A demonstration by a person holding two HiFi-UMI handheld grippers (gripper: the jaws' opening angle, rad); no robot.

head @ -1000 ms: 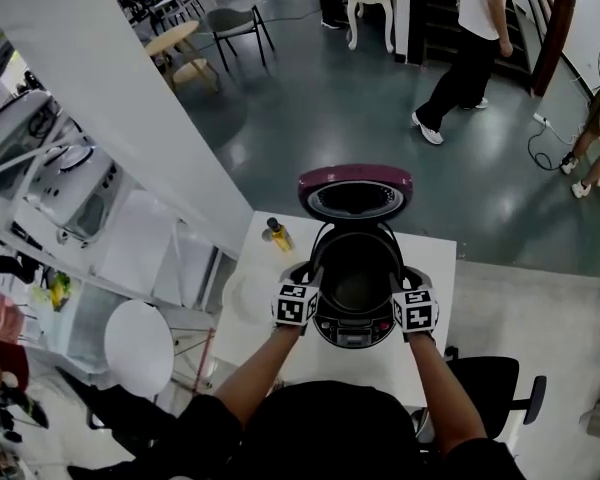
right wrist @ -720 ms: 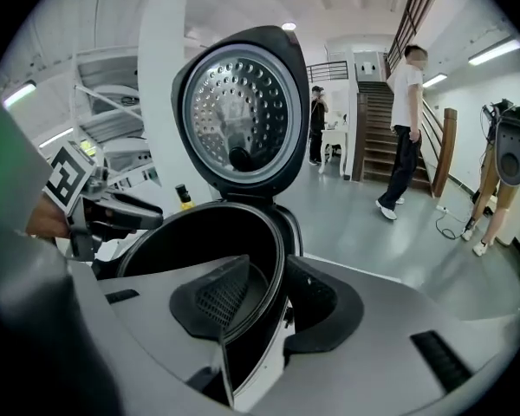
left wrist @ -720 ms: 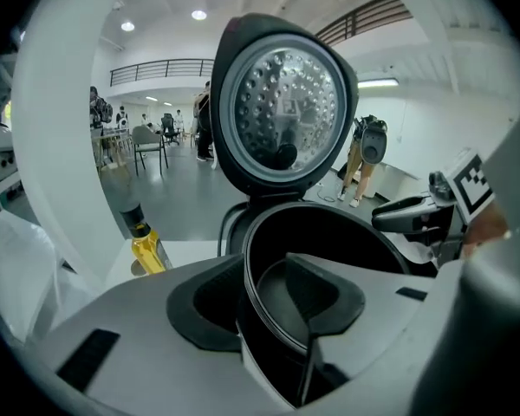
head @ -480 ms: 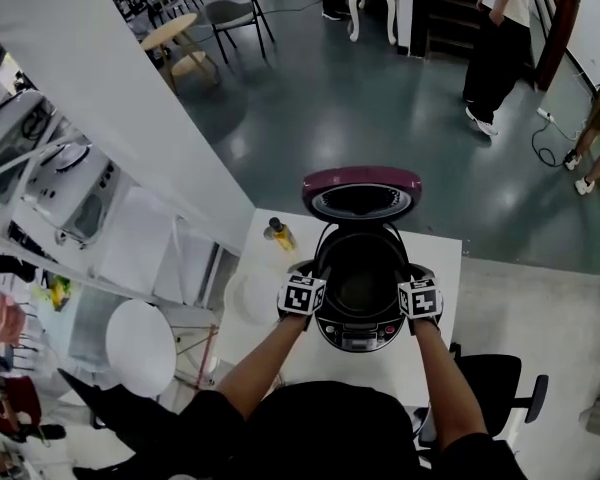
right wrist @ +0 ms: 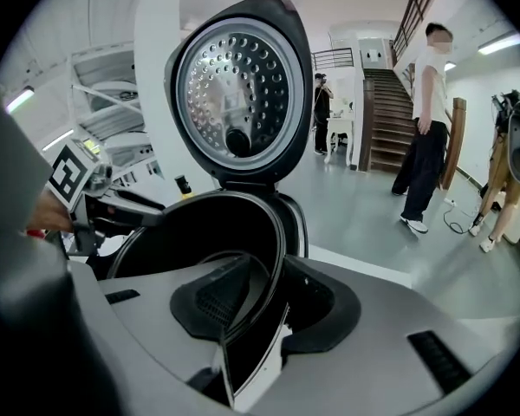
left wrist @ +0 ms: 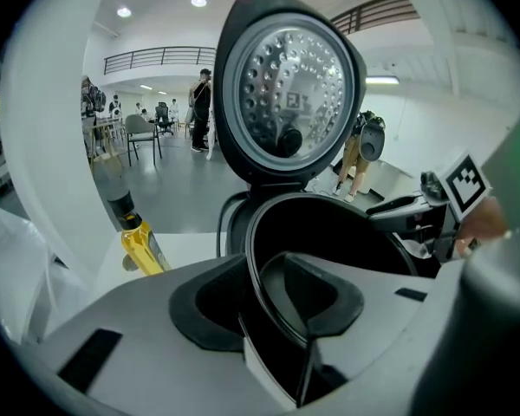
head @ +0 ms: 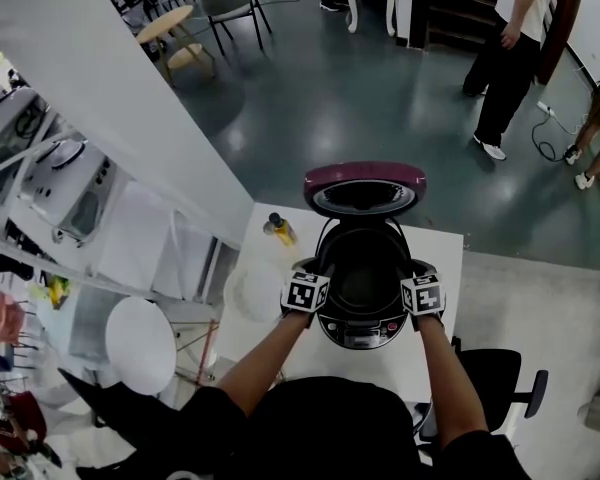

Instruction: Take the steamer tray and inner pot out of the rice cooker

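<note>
Left gripper [left wrist: 273, 295] astride the left rim of the round black metal inner pot [left wrist: 329, 224]: jaws apart and closing, one pad outside the rim, one inside, neither seen pressing on it. Right gripper [right wrist: 273, 303] likewise astride the pot's right rim, jaws spread, rim in the gap, no clear pinch. Both angled downward, each marker cube just beside the pot's mouth in the head view.

Inner pot seated in the round dark rice cooker [head: 363, 334], not lifted. Behind it, hinged upright, the maroon-backed lid [head: 364, 176] with its dimpled silver inner plate [right wrist: 234, 94].

Cooker set on a white square table [head: 442, 253]. On the same table, beyond the left gripper, a small bottle of yellow liquid with a dark cap [left wrist: 141, 248]. Nearer, left of the cooker, a pale round object [head: 248, 294], too washed out to name.

Left of the table, a round white top [head: 140, 346], stool or small table, not clear which. To the right, a black office chair [head: 495, 383].

Farther out, a glossy dark teal floor [head: 380, 98], a broad white slanted beam [head: 110, 98] and white racks holding pale appliances [head: 60, 183] at the left. Beyond those, a round wooden table [head: 170, 30] with a grey chair [head: 230, 13] beside it, a brown staircase [right wrist: 383, 120], and a person in a white top and dark trousers [right wrist: 425, 128] standing near it.
</note>
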